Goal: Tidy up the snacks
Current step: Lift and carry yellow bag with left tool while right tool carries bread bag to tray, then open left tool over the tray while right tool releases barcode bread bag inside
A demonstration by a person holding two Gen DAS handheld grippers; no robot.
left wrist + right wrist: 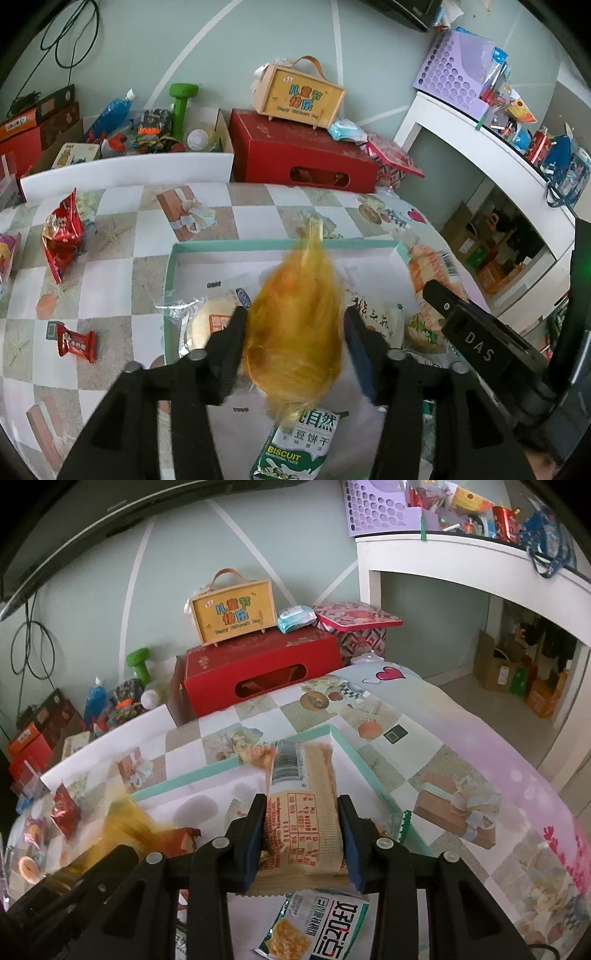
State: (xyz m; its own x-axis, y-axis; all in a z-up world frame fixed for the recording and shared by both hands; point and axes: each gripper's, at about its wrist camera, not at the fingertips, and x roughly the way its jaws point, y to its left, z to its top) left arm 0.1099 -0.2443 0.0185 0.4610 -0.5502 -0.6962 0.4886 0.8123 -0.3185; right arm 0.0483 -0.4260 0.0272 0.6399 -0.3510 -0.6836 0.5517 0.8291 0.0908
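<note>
My left hand-held gripper (295, 332), jaws spread, straddles a blurred yellow bag (293, 328) at centre; it may tumble outside the teal-rimmed box (284, 244). My right hand-held gripper (302, 834) pinches a tan cracker pack (301, 812); crowded packets below could block it.

Orange bag (293, 317) motion-blurred, contents unreadable; biscuit pack (295, 452) cut by bottom edge, top hidden behind bag.

Left gripper (293, 334): matte black plastic, two angular fingers on scissor-like linkage arms, round grey screw heads at the pivots, dark blue pads on the inner finger faces. Right gripper (302, 834): same black build, pale rounded screw caps at four pivots, blue pads; seen from the left wrist view, its side carries white lettering "DAS".
</note>
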